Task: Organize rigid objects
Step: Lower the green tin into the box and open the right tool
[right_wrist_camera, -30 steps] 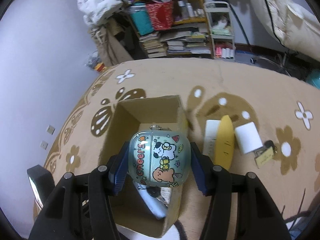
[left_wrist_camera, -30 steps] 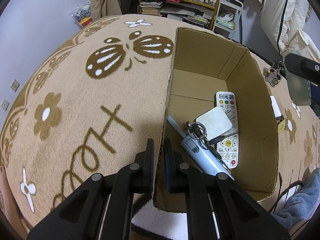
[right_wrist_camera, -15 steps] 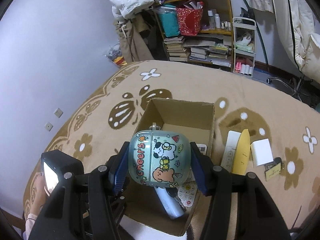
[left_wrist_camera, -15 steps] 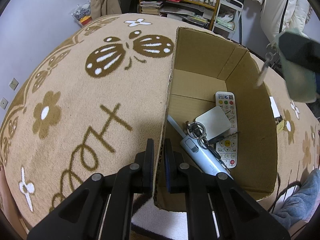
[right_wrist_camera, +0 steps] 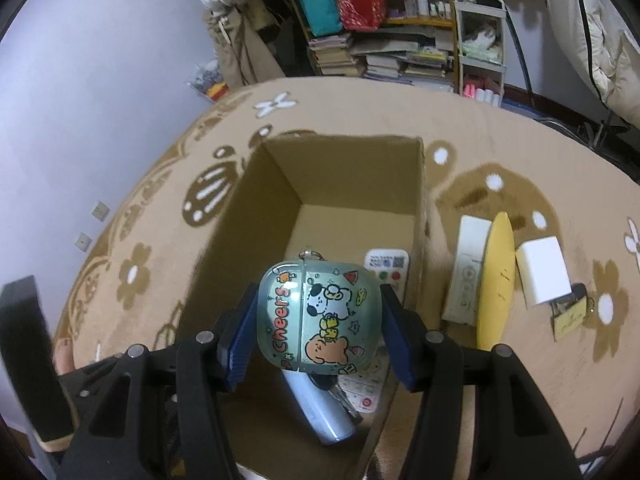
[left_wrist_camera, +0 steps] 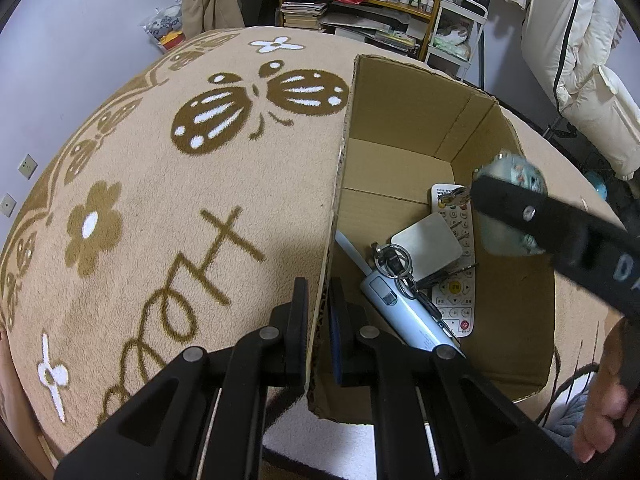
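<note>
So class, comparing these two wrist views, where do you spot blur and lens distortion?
Left wrist view: the right gripper and the case it carries smear with motion blur; the rug bulges like a dome. Right wrist view: the case is sharp, the cardboard box slightly soft, black corners ring the frame.

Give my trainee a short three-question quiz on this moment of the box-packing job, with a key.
1. True or false: the left gripper is clamped on the wall of the cardboard box.
2. What does the right gripper hold?
A. the yellow curved object
B. the cartoon-printed case
C. the bunch of keys
3. Name two things already lying in the box.

Key
1. True: its fingers pinch the near wall.
2. B: the cartoon-printed case sits between the pads, over the open box.
3. Any two of: the white remote control, the white square block, the bunch of keys, the light blue device.
</note>
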The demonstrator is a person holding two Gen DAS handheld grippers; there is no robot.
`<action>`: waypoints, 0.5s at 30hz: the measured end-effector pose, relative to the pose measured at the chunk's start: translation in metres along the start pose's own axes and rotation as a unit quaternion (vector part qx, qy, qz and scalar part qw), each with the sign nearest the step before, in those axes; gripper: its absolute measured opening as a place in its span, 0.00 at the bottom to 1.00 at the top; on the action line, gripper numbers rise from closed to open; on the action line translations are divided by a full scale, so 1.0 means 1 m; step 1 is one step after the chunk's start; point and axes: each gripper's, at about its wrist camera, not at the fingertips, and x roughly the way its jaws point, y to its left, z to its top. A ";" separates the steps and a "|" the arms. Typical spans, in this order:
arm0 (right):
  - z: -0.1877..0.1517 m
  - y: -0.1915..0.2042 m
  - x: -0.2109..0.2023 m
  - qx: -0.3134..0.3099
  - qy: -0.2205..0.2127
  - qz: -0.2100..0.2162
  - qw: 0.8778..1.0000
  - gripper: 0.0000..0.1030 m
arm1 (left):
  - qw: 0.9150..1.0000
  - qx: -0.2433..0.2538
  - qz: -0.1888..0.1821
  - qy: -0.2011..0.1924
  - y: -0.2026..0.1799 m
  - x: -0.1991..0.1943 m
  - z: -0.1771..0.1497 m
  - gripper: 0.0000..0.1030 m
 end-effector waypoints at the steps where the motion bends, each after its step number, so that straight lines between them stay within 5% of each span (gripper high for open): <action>1: 0.000 0.000 0.000 -0.002 0.001 -0.002 1.000 0.59 | 1.000 -0.001 -0.001 0.000 0.000 0.000 0.000 0.09; 15: 0.005 0.004 -0.014 -0.023 -0.023 -0.013 0.999 0.60 | 1.000 0.000 0.001 0.000 0.001 0.000 0.000 0.10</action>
